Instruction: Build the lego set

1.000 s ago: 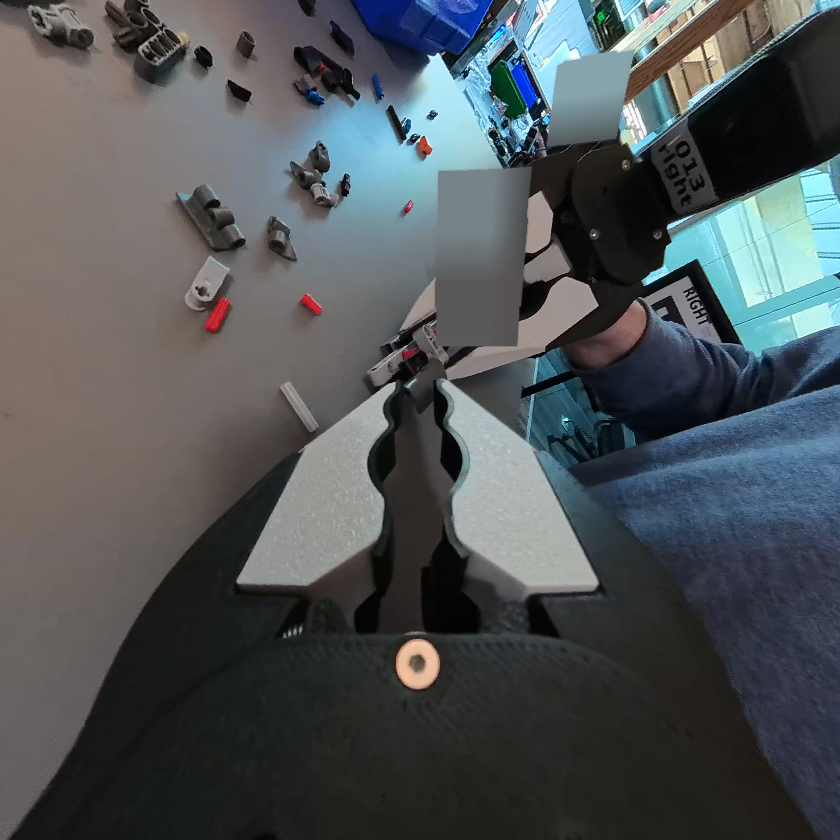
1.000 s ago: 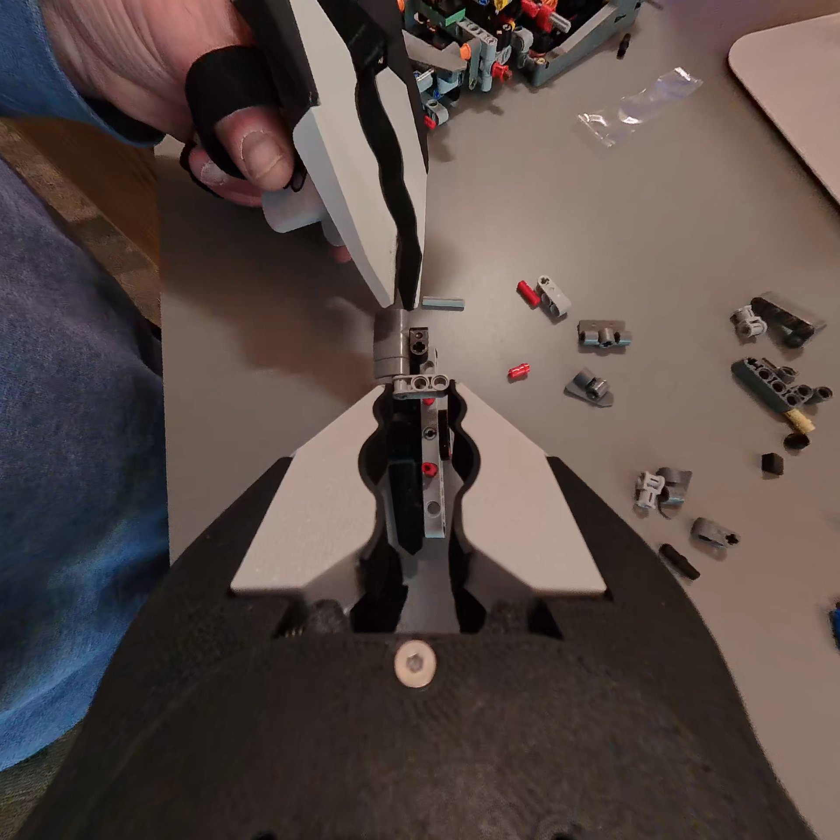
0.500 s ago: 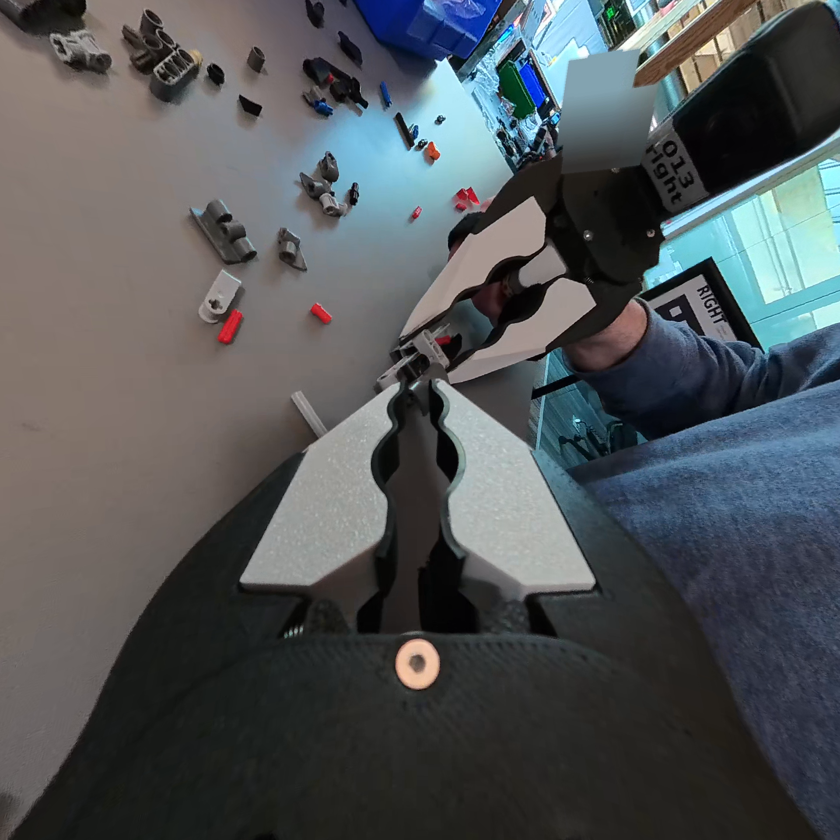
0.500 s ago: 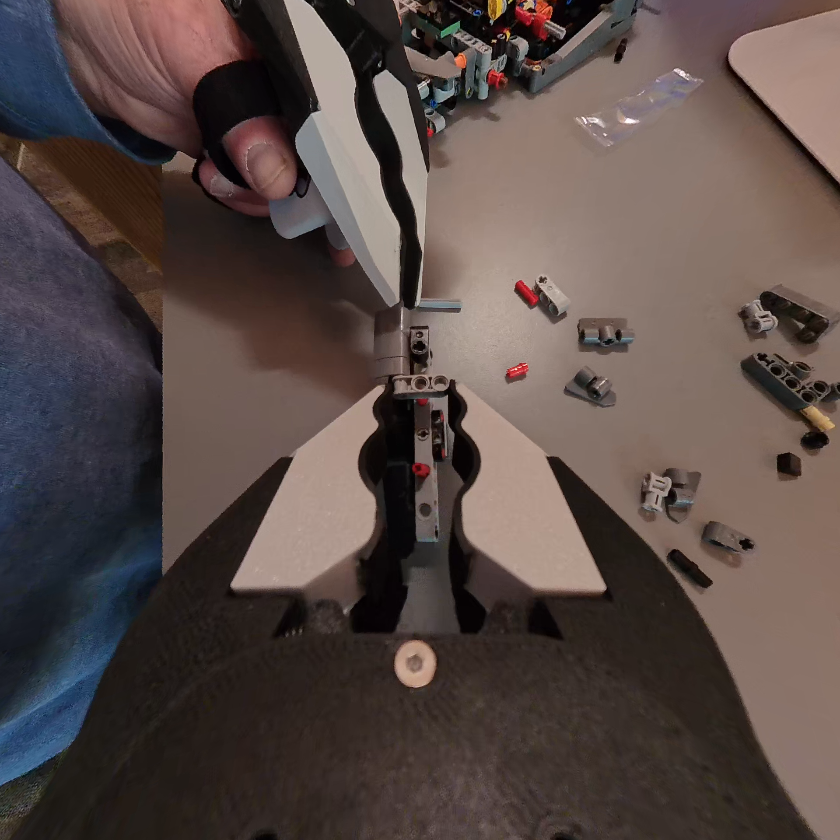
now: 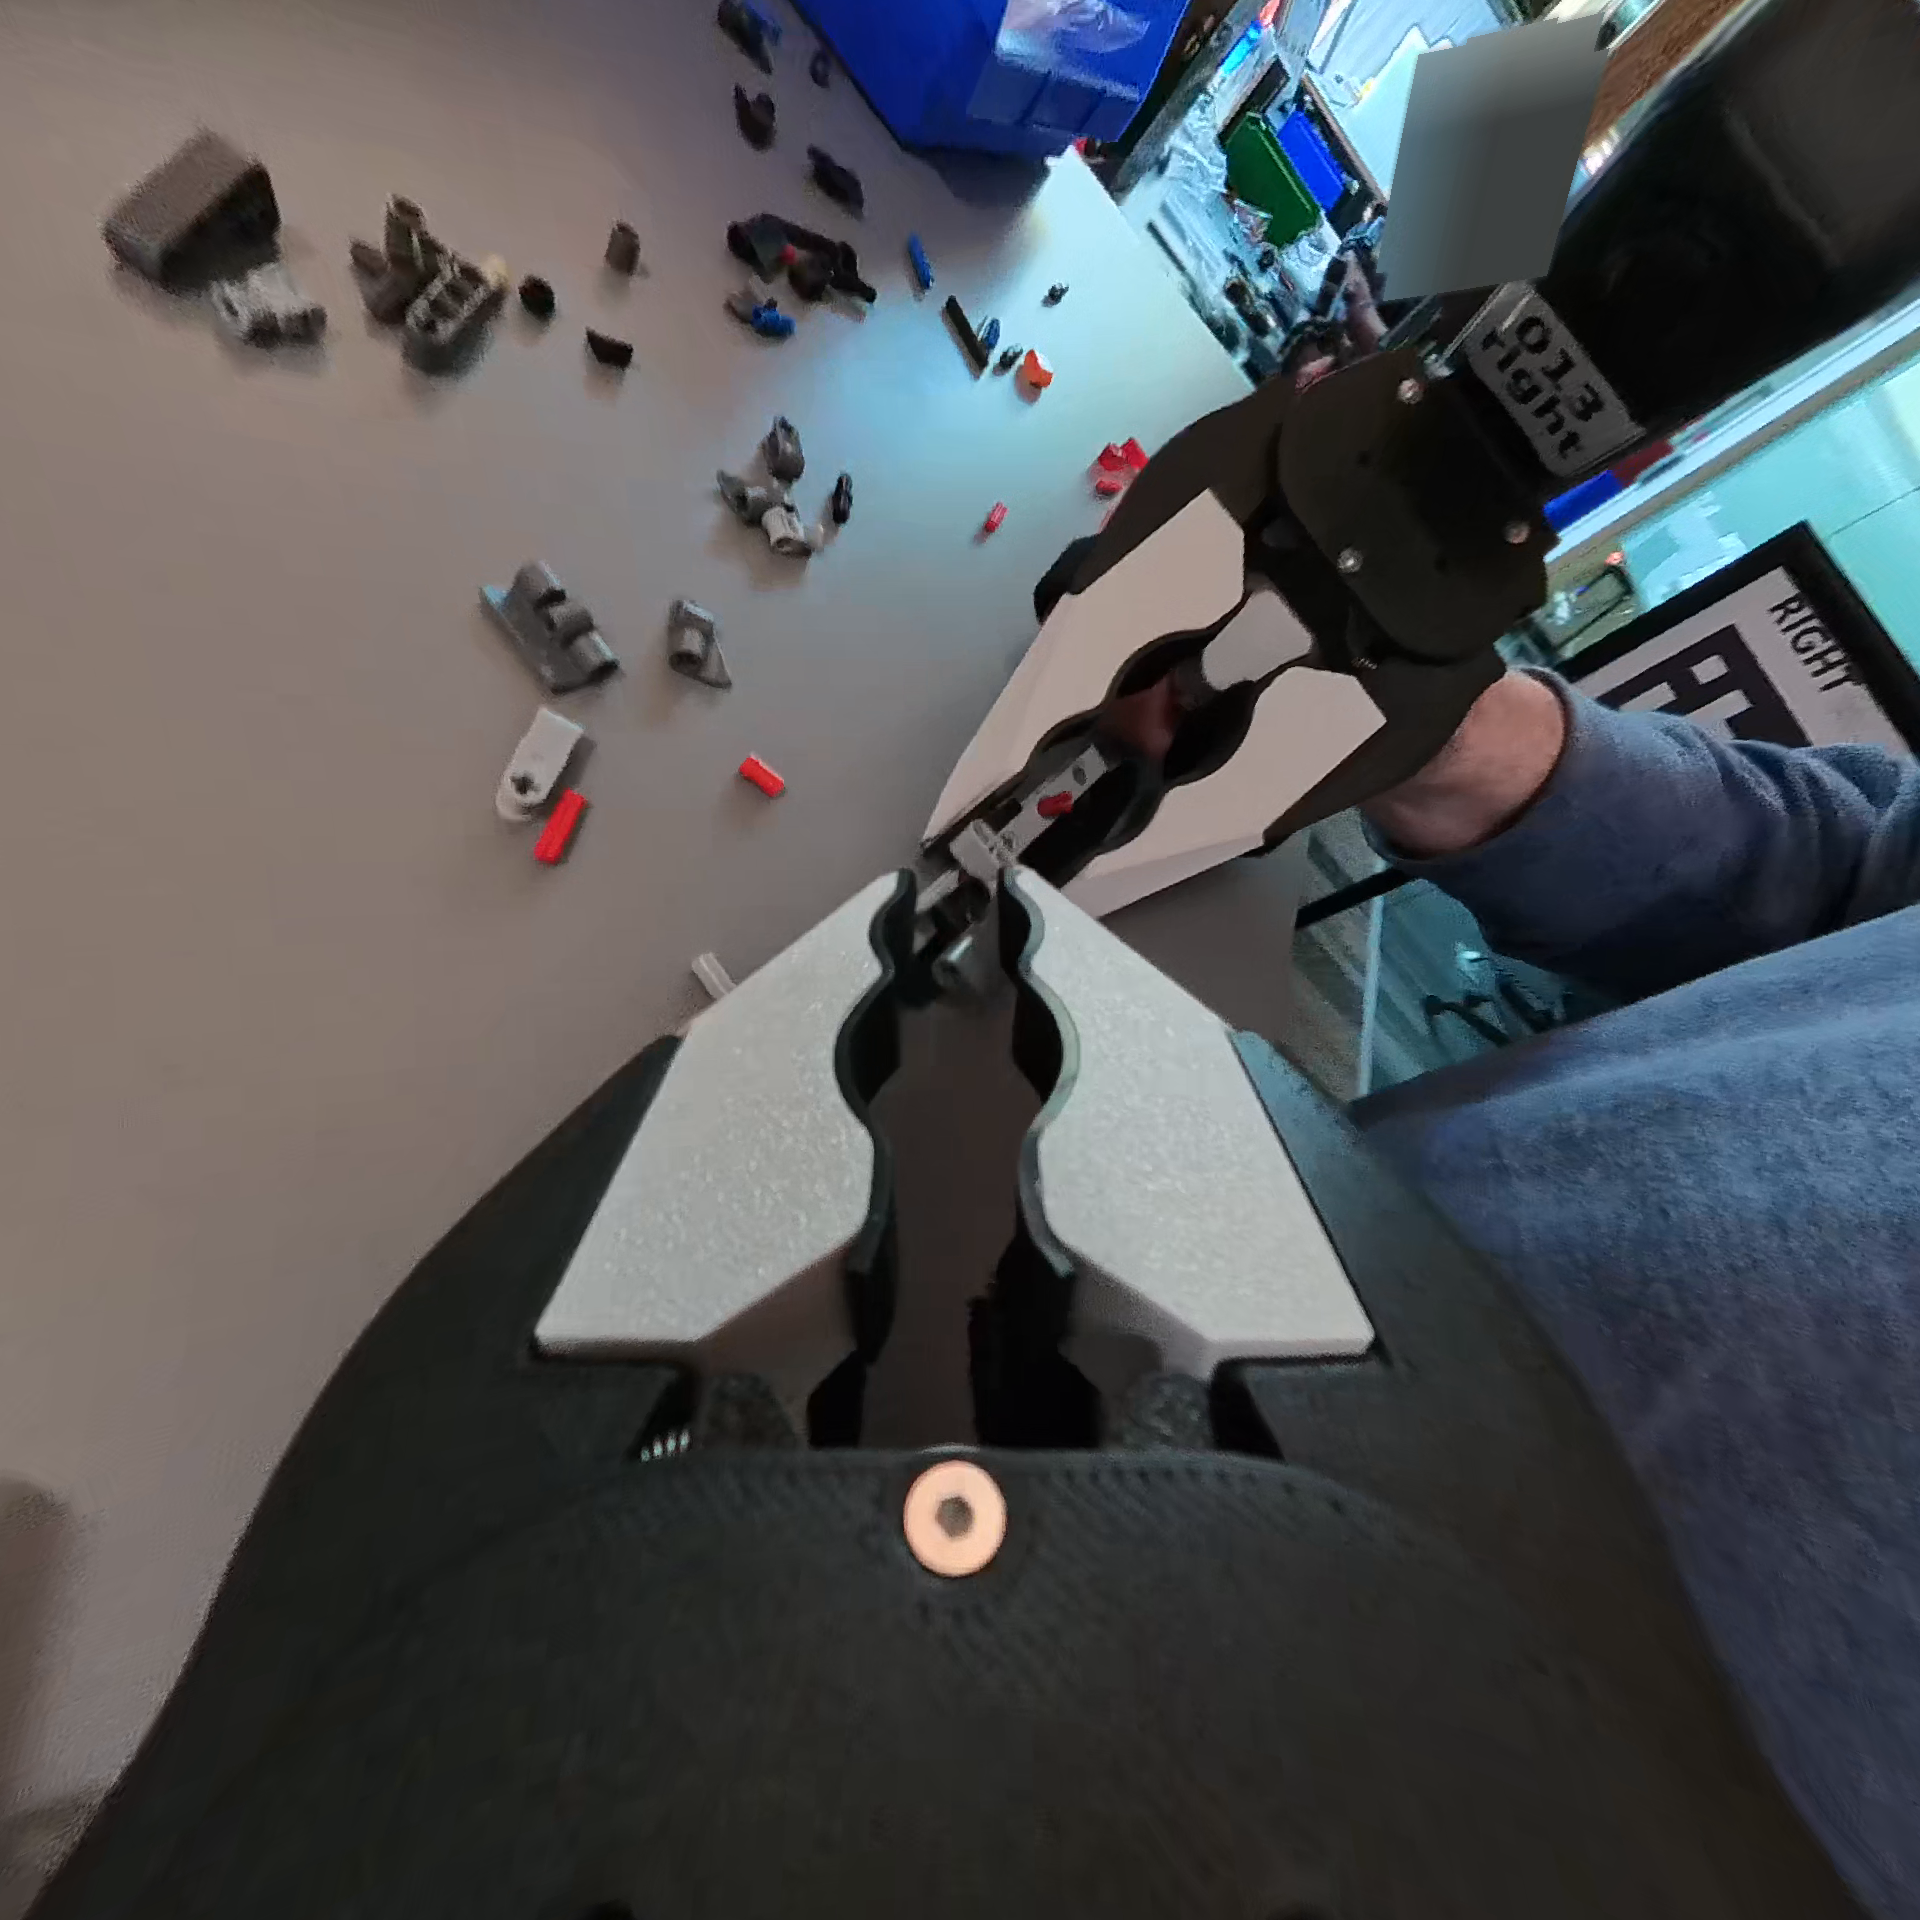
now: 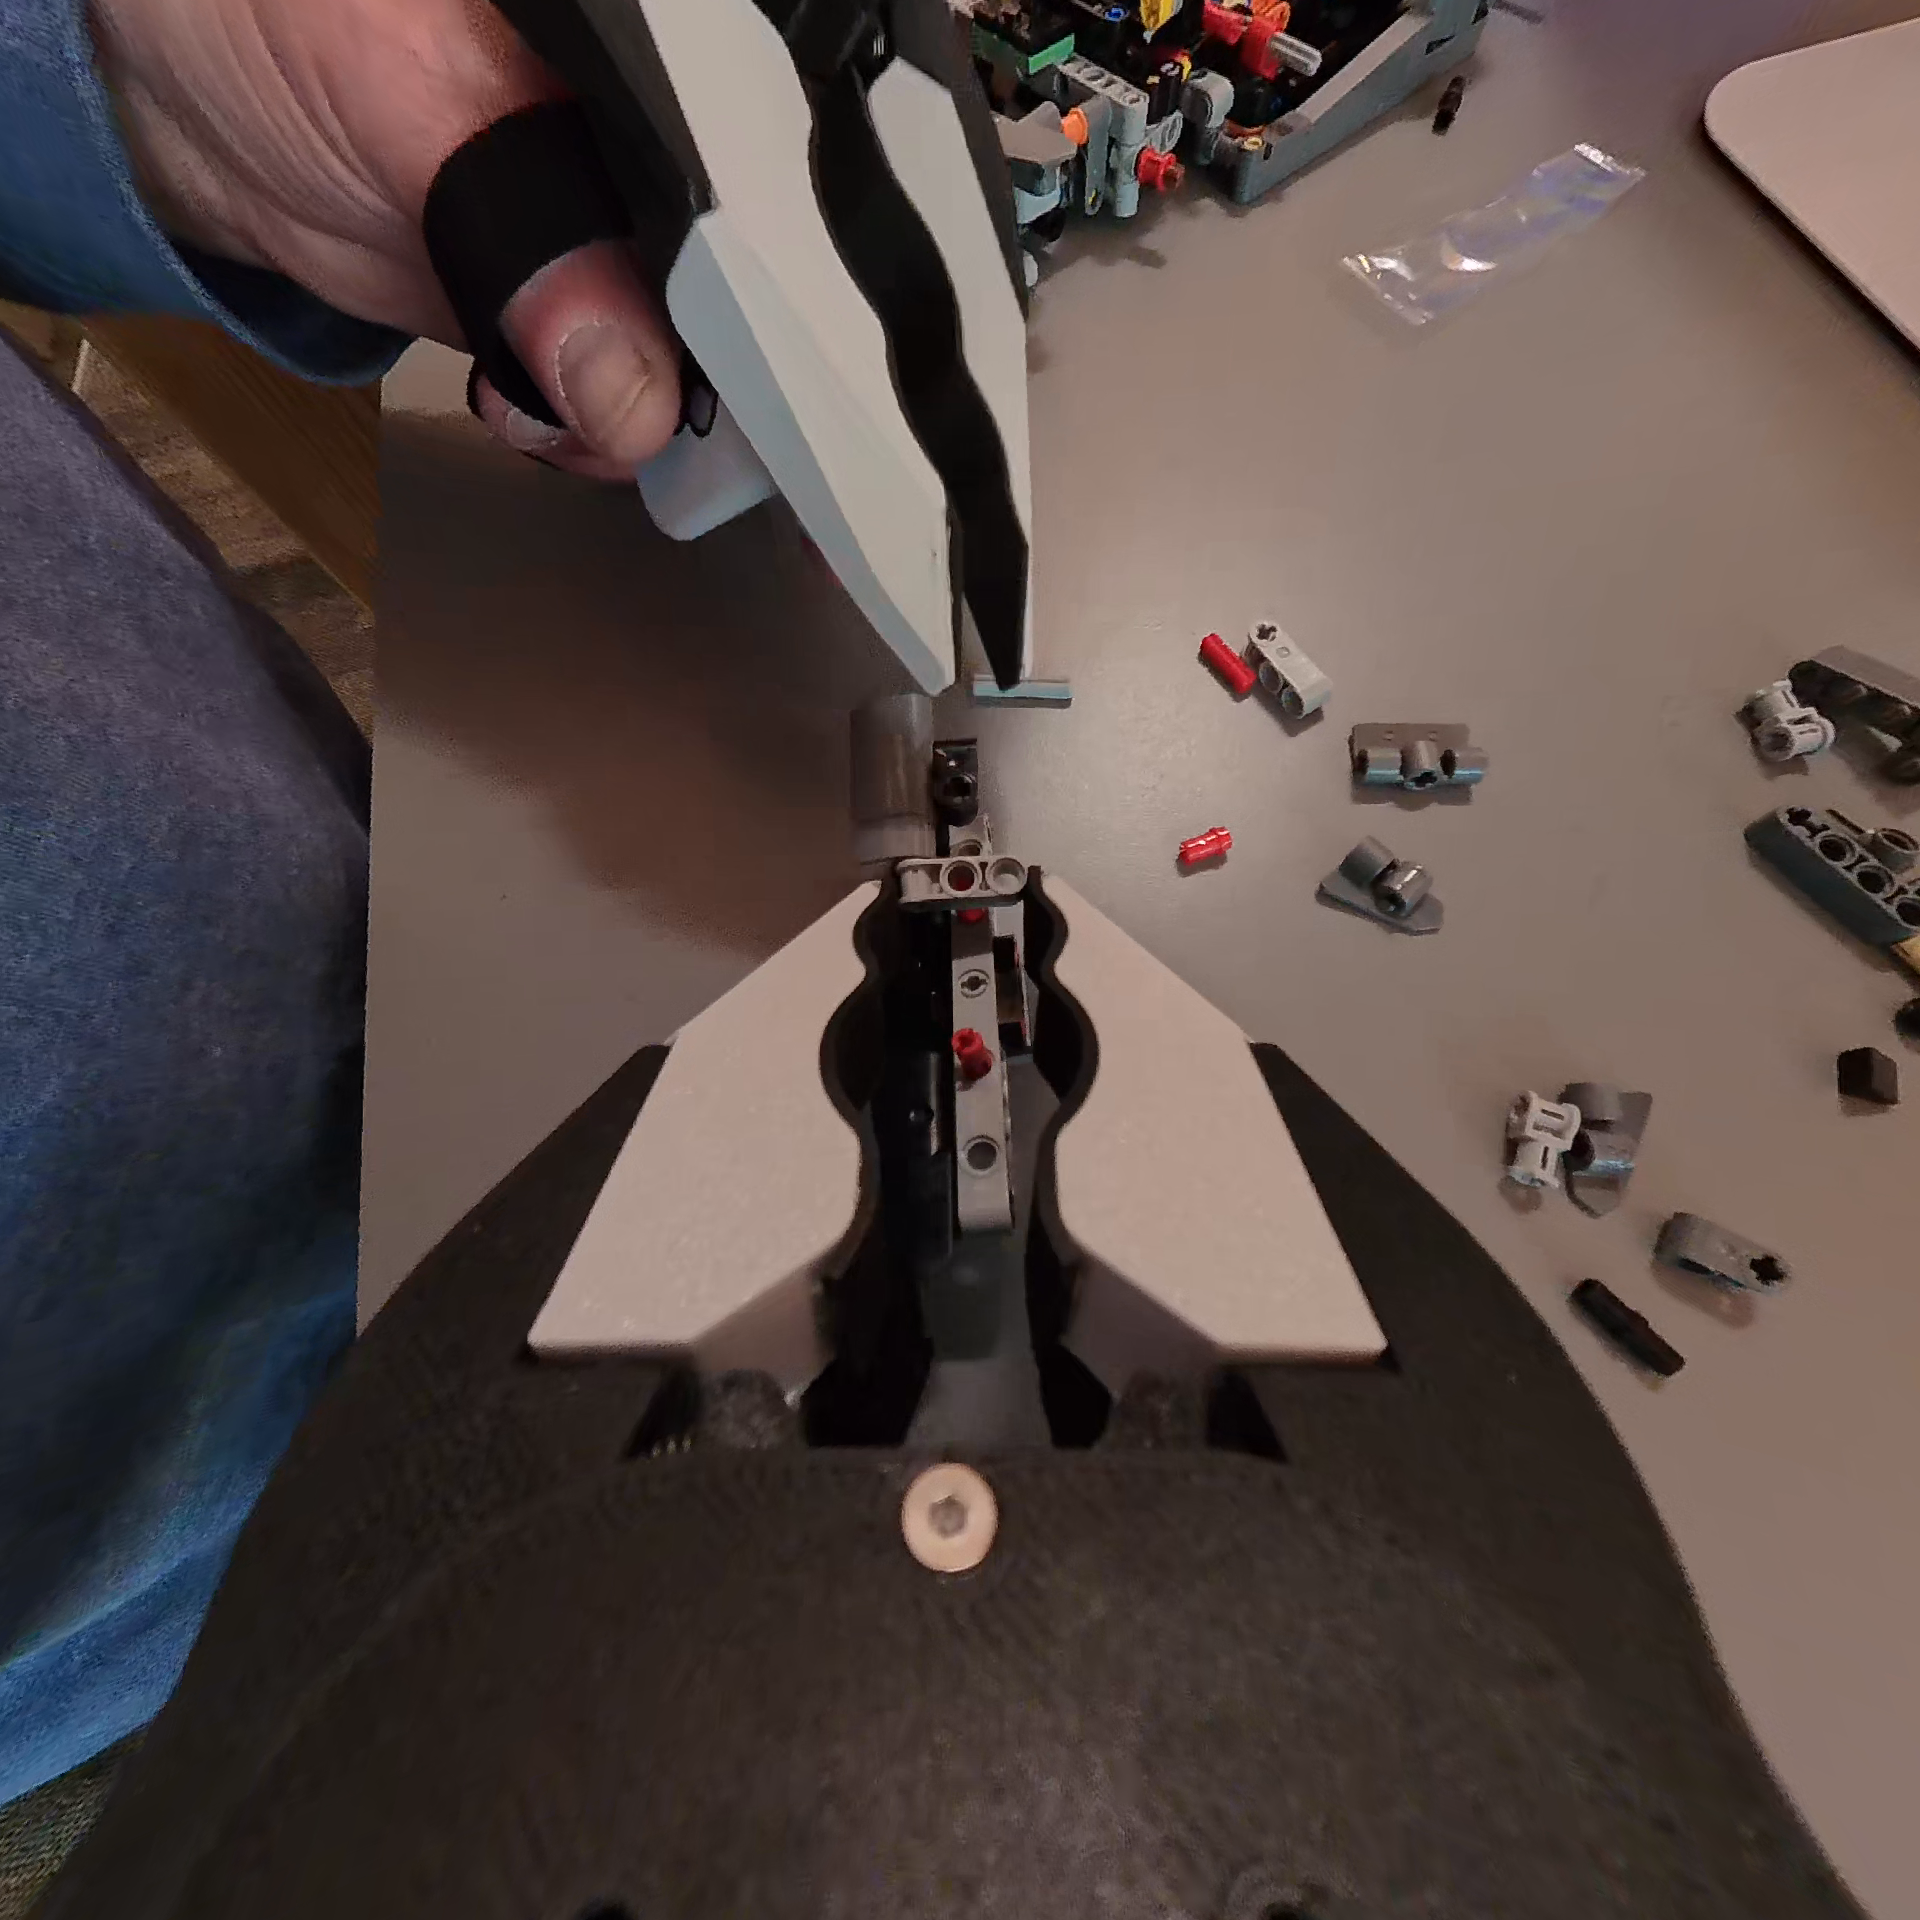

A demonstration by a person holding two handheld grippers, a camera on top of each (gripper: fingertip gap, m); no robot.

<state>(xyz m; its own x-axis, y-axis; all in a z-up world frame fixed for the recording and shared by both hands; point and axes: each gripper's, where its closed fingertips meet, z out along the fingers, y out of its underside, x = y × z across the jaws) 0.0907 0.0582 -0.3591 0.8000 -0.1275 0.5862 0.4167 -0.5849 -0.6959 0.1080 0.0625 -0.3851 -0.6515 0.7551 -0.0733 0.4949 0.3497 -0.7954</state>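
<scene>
Over the grey table (image 6: 1351, 499), our right tongs (image 6: 961, 883) are closed around a small lego assembly (image 6: 977, 1049). Our left tongs (image 5: 956, 914), nearly closed, pinch its dark grey end piece (image 6: 891, 774), with loose pieces (image 6: 1413, 758) scattered nearby.

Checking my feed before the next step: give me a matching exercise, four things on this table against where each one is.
Things:
1. grey sub-assembly
2. clear plastic bag
3. blue bin
4. lone red pin

Places:
A. loose on the table, just right of the right tool
B. between the right tool's fingers
C. far end, top of the left wrist view
D. flat near the part-built model

Pairs: 1-B, 2-D, 3-C, 4-A
</scene>
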